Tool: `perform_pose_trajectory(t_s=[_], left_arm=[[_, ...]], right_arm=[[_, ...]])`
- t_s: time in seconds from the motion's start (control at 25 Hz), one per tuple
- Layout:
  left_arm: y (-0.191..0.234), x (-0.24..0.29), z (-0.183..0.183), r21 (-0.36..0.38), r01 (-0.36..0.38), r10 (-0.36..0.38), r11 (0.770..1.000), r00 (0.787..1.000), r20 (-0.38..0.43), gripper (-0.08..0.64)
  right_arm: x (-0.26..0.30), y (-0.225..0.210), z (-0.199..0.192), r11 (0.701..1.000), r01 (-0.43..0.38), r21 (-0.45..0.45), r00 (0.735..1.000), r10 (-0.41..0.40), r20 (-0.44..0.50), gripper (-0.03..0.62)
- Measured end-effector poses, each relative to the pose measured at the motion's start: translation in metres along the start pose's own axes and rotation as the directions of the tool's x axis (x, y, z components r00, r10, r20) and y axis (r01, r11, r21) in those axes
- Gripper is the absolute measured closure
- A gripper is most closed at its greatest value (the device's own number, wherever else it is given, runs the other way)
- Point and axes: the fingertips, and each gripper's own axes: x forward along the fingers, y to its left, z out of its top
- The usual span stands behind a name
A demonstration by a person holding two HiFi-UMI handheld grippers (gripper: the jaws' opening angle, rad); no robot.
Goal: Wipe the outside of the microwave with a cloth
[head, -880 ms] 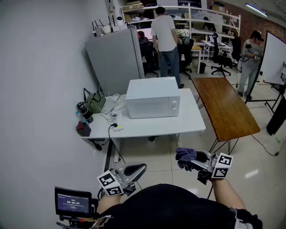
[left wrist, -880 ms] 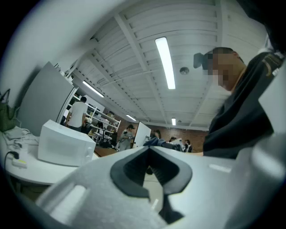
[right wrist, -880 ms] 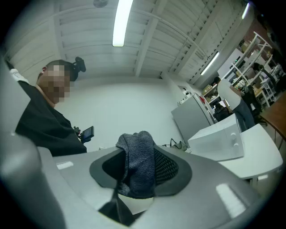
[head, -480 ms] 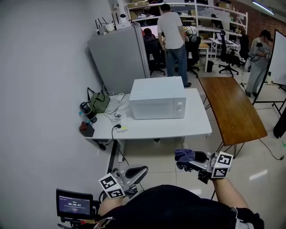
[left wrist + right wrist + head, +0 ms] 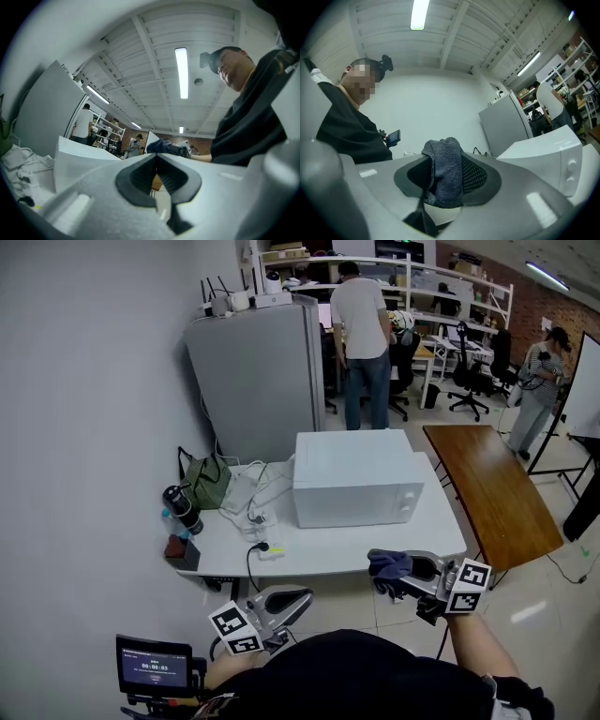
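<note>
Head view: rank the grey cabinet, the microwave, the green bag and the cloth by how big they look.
1. grey cabinet
2. microwave
3. green bag and cloth: about alike. The cloth, clamped in the right gripper, is much nearer the camera, so I won't rank these two.

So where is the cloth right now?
Head view, lower right: the cloth is clamped in the right tongs, held in the air off the front edge of the white table, short of the microwave.

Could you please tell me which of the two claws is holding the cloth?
The right claw: a dark grey knitted cloth is pinched between its jaws, while the left claw is shut on nothing.
</note>
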Motion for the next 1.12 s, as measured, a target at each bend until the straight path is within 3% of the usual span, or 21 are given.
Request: perform_pose_trajectory(t_s=[0.2, 0.36, 0.56, 0.68, 0.8, 0.92, 1.04, 1.12], left_arm=[[0.060, 0.004, 0.025, -0.022, 0.033, -0.033, 0.999, 0.999, -0.003, 0.557], [0.091, 0.023, 0.020, -0.058, 0.030, -0.030, 0.998, 1.000, -0.008, 0.557], [0.145, 0.052, 0.002, -0.025, -0.031, 0.030, 0.999, 0.999, -0.032, 0.557], [0.185, 0.058, 0.005, -0.024, -0.135, 0.135, 0.991, 0.991, -0.004, 0.557], [0.206, 0.063, 0.022, -0.029, -0.230, 0.231, 0.973, 0.973, 0.025, 0.557], [0.218, 0.058, 0.029, -0.053, -0.302, 0.304, 0.952, 0.952, 0.040, 0.557], [0.227, 0.041, 0.025, -0.056, -0.368, 0.371, 0.928, 0.928, 0.046, 0.557], [0.235, 0.026, 0.019, -0.040, -0.405, 0.406, 0.914, 0.912, 0.051, 0.557]], right_arm=[[0.038, -0.035, 0.020, 0.999, 0.043, 0.001, 0.999, -0.043, -0.020, 0.434], [0.033, -0.075, 0.020, 0.996, 0.078, 0.030, 0.996, -0.077, -0.034, 0.434], [0.038, -0.148, 0.016, 0.998, 0.038, -0.048, 0.999, -0.040, -0.031, 0.434], [0.071, -0.196, 0.020, 0.985, -0.069, -0.159, 0.990, 0.048, -0.134, 0.434], [0.115, -0.233, 0.056, 0.936, -0.197, -0.293, 0.956, 0.117, -0.270, 0.434], [0.174, -0.268, 0.090, 0.877, -0.268, -0.399, 0.910, 0.095, -0.403, 0.434], [0.239, -0.289, 0.099, 0.813, -0.334, -0.477, 0.836, 0.023, -0.548, 0.434], [0.284, -0.310, 0.086, 0.751, -0.388, -0.535, 0.775, -0.049, -0.630, 0.434]])
